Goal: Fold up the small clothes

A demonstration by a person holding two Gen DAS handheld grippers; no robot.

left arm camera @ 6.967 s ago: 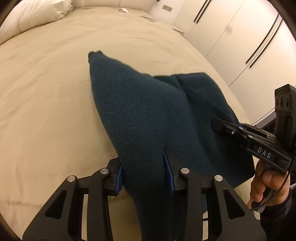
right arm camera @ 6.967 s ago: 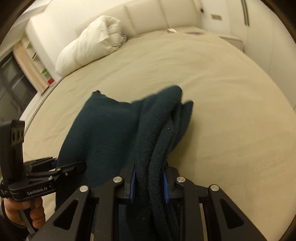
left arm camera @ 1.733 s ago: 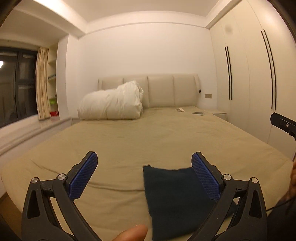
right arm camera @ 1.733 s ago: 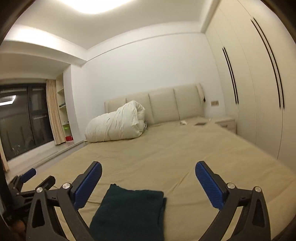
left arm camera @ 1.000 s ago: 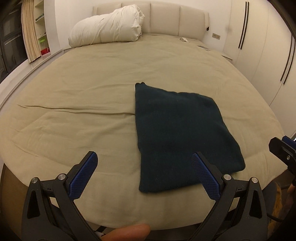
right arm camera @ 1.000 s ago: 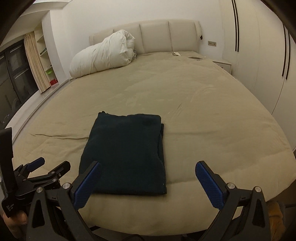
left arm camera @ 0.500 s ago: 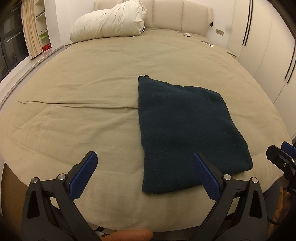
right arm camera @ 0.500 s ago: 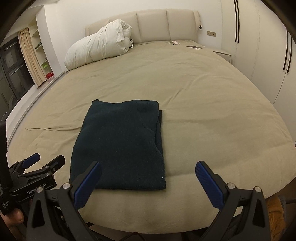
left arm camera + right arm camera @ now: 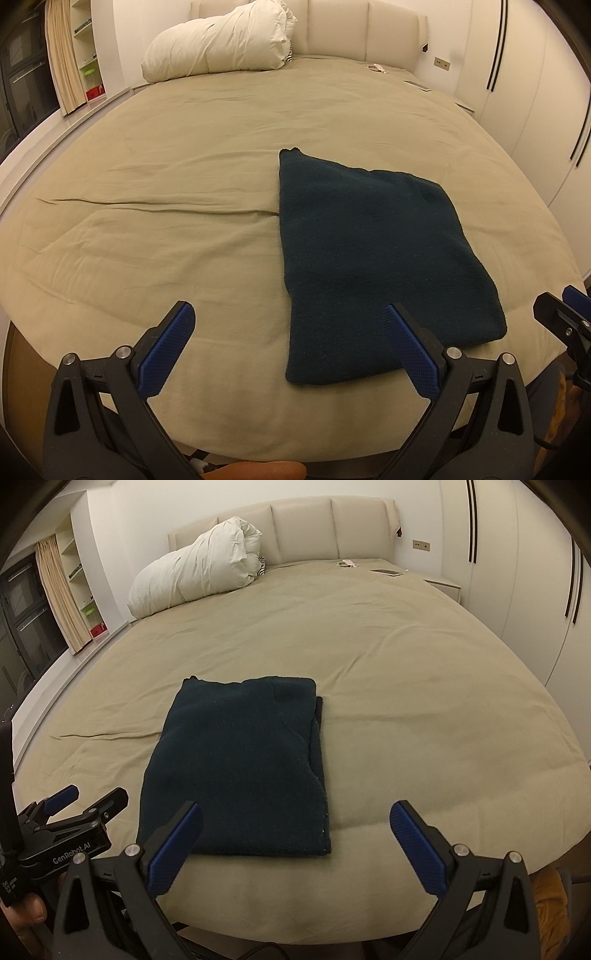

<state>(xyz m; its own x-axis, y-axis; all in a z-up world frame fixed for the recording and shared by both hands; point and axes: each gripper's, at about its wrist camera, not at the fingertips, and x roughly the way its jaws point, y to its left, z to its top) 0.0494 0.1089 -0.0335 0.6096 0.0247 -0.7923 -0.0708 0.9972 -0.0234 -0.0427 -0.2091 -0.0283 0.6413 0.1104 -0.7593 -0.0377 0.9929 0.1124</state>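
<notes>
A dark teal knitted garment [image 9: 373,258] lies folded into a flat rectangle on the beige bed [image 9: 166,206], near its front edge. It also shows in the right wrist view [image 9: 243,764]. My left gripper [image 9: 288,325] is open and empty, held back over the bed's front edge, left of the garment's near corner. My right gripper [image 9: 295,823] is open and empty, just in front of the garment's near right corner. Each gripper shows at the edge of the other's view: the right one [image 9: 565,314], the left one [image 9: 81,808].
A rolled white duvet [image 9: 199,572] lies at the head of the bed by the padded headboard [image 9: 303,528]. Small flat items [image 9: 386,571] lie at the far right. White wardrobe doors [image 9: 546,572] stand on the right, shelves and a curtain [image 9: 62,590] on the left.
Seven seconds ago both grippers were shut on the garment; they have let go and drawn back. Over the last second both views moved slightly closer to the folded garment.
</notes>
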